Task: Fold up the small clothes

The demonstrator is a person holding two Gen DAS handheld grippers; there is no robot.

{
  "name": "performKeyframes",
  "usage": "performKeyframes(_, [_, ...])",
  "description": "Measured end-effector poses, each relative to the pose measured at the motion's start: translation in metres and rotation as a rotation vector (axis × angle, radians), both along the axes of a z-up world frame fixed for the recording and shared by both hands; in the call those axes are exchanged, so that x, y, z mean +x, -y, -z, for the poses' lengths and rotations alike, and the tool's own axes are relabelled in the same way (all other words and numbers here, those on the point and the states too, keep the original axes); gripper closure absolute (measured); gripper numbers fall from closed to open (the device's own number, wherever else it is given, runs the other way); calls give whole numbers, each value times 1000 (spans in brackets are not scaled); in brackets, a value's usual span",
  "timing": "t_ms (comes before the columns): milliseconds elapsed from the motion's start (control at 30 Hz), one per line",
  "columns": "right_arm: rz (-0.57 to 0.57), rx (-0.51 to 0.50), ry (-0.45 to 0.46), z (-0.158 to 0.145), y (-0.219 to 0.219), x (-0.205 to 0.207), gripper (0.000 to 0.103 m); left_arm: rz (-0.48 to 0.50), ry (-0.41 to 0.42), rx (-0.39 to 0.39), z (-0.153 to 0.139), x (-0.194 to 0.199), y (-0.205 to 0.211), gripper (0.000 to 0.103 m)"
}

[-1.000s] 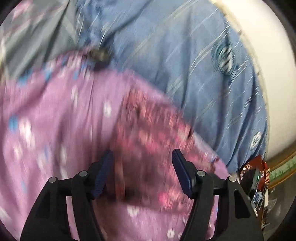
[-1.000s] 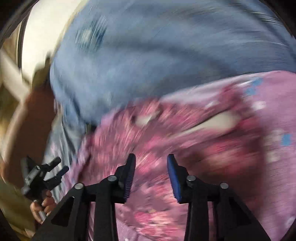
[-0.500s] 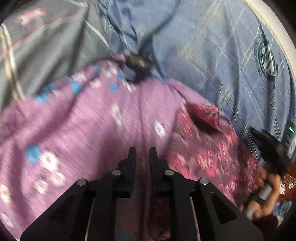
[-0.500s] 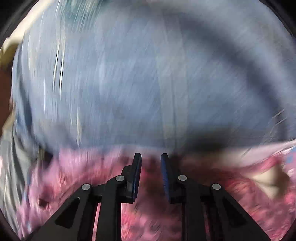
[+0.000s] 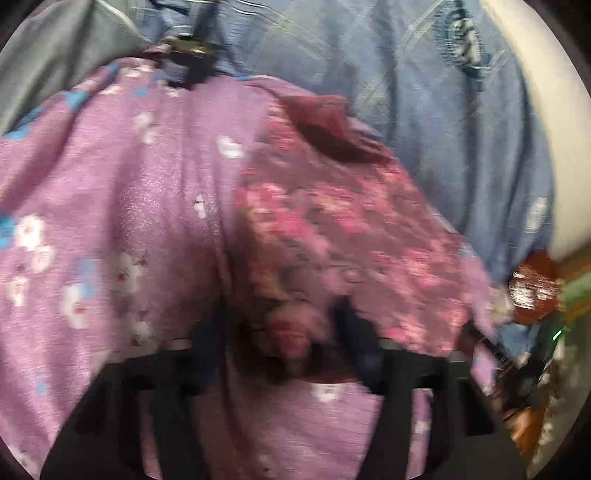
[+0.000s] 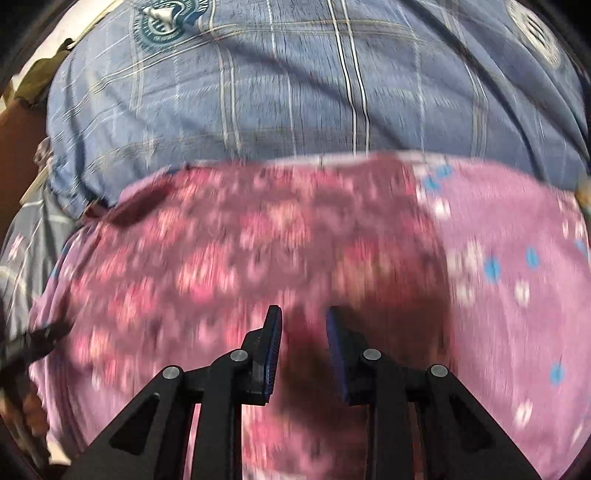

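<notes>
Where the two wrist views overlap, one garment pile is recorded.

Item 1, dark pink floral garment (image 6: 236,266): laid over the lilac cloth, filling the centre and lower left of the right wrist frame; in the left wrist frame it takes the centre right (image 5: 332,229). It is judged to be the small piece under folding, spread flat so an edge can be picked up.

Item 2, lilac floral cloth (image 5: 110,221): underneath, at left of the left wrist frame, at right of the right wrist frame.

Item 3, blue checked cloth (image 6: 295,81): across the upper frame, serving as the base layer.

Item 4, right gripper (image 6: 303,332): fingers parted with a narrow gap, nothing seen between them, poised low over the pink garment, presumably ready to pinch it.

Item 5, left gripper (image 5: 280,332): heavily blurred at lower centre; fingers appear spread wide, pink fabric lying in the gap, no grip evident.

View differences: only the left wrist frame shows grey cloth (image 5: 55,55) at upper left and a small dark clip-like object (image 5: 184,44) at top. Only the right wrist frame shows the crisp round emblem (image 6: 162,22) at upper left.
</notes>
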State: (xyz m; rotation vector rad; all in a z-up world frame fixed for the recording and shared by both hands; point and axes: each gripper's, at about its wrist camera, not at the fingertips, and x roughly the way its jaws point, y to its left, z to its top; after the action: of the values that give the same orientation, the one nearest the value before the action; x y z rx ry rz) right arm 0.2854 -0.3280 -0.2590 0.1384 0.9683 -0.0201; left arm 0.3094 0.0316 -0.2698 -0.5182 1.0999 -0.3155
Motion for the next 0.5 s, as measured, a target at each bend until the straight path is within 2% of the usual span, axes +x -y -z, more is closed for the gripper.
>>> performKeyframes(100, [21, 104, 53, -1, 7, -40, 75, 47, 49, 19, -4, 2, 0, 85])
performKeyframes(200, [66, 225, 67, 9, 14, -60, 71, 40, 25, -64, -2, 10, -17, 89])
performKeyframes(233, [78, 237, 71, 12, 15, -65, 71, 37, 25, -68, -3, 9, -21, 89])
performKeyframes(300, [97, 241, 73, 19, 16, -75, 71, 14, 55, -43, -16, 4, -38, 91])
performKeyframes(333, [102, 248, 76, 21, 18, -78, 71, 2, 75, -22, -20, 1, -43, 96])
performKeyframes(400, [109, 283, 97, 21, 23, -85, 71, -59, 137, 78, -36, -7, -60, 97])
performKeyframes(433, [108, 291, 100, 20, 24, -85, 71, -83, 152, 98, -40, -10, -68, 97])
performKeyframes(467, [107, 296, 106, 19, 25, -86, 71, -103, 158, 80, -42, -12, -77, 97])
performKeyframes(500, [106, 305, 111, 17, 26, -87, 71, -116, 153, 18, -42, -13, -85, 96])
